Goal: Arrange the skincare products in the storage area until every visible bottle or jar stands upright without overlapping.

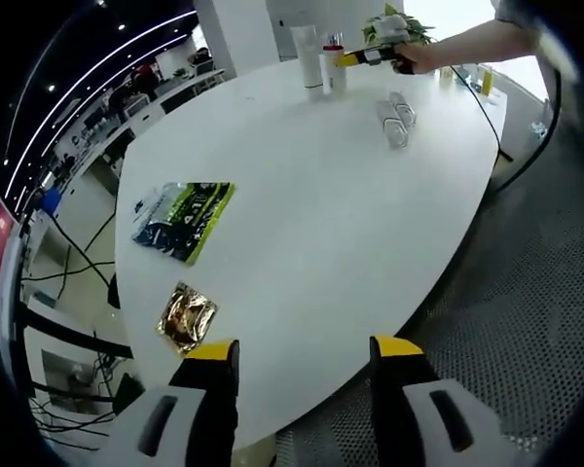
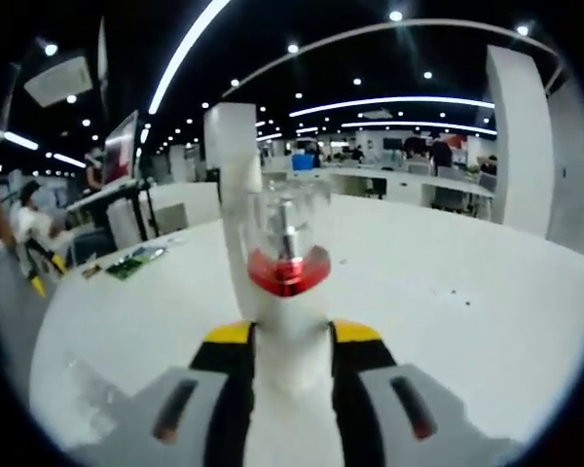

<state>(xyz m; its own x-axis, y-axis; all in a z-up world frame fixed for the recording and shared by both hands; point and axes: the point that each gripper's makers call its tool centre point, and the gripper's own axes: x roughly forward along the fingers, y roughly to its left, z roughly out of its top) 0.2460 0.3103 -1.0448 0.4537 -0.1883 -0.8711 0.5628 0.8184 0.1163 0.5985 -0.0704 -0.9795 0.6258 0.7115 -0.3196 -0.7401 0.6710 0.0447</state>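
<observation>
Green packet, gold sachet

The table was plain white. On it lay a sachet printed in green, black and pale blue, and a shiny gold foil packet. Both grippers were grey with yellow tips on their black jaws. The bottle between the right jaws was white, with a clear cap over a red collar. 2 white bottles stood at the far edge beside clear jars.

Open-plan office: rows of desks, ceiling strip lights
</observation>
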